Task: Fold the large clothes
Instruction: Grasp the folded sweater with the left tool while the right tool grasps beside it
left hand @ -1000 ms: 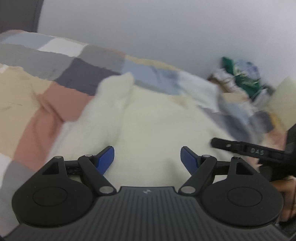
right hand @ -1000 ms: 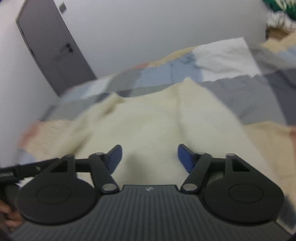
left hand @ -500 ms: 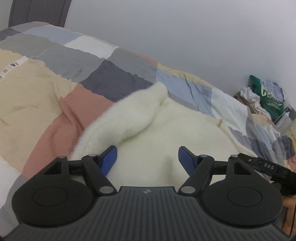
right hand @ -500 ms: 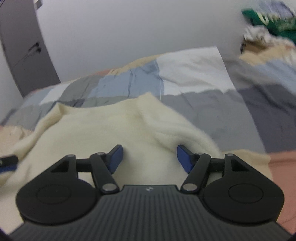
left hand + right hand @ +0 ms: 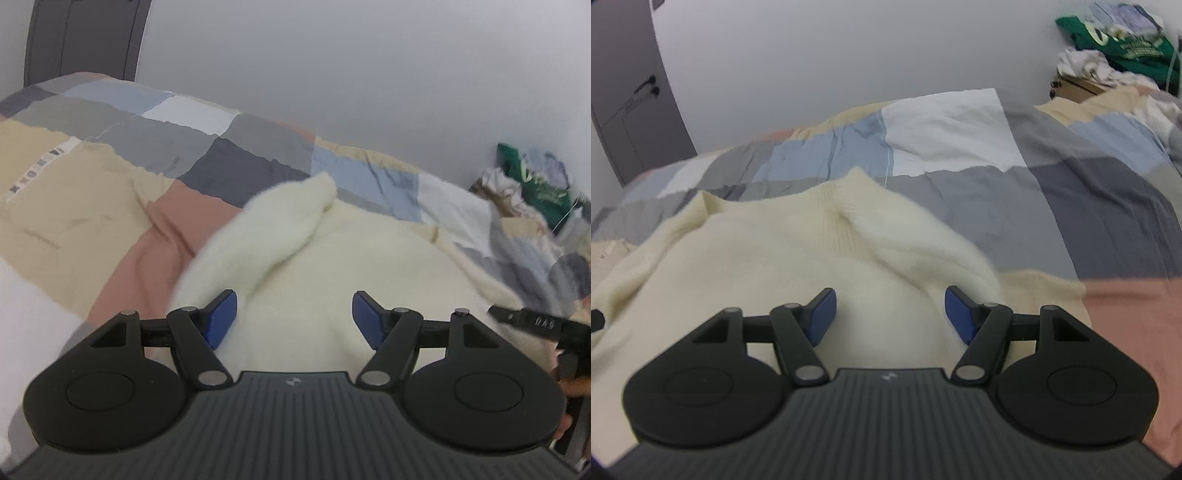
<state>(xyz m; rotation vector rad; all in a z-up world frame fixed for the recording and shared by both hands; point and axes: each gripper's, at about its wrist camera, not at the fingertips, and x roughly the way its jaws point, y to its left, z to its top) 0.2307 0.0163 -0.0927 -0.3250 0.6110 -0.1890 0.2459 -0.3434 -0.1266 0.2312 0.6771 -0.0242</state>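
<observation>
Looking at the cream sweater [image 5: 369,258] first: it's spread over the patchwork quilt [image 5: 92,206] on the bed, fluffy, with one bunched-up flap [image 5: 273,225] of it running away toward the far left in the left wrist view. In the right wrist view the same sweater [image 5: 775,251] has a ridge poking up at its far edge. The left gripper [image 5: 293,315] sits over the knit with its jaws closing, fabric below and between the blue pads but no pinch that I can see yet. The right gripper [image 5: 890,314] is spread too, hovering over the cloth near its right edge, nothing clamped. What could go wrong, I reckon: this knit is thick and soft, so a closing jaw could grab only the top fuzz or just one layer and the fold would come out lopsided; it could also snag the quilt underneath and drag it along. If the two hands grab at uneven spots the edge will twist. As for containers, I can't make out any; there's only a heap of clothes [image 5: 1115,48] piled far right by the wall, with a green top on it.
</observation>
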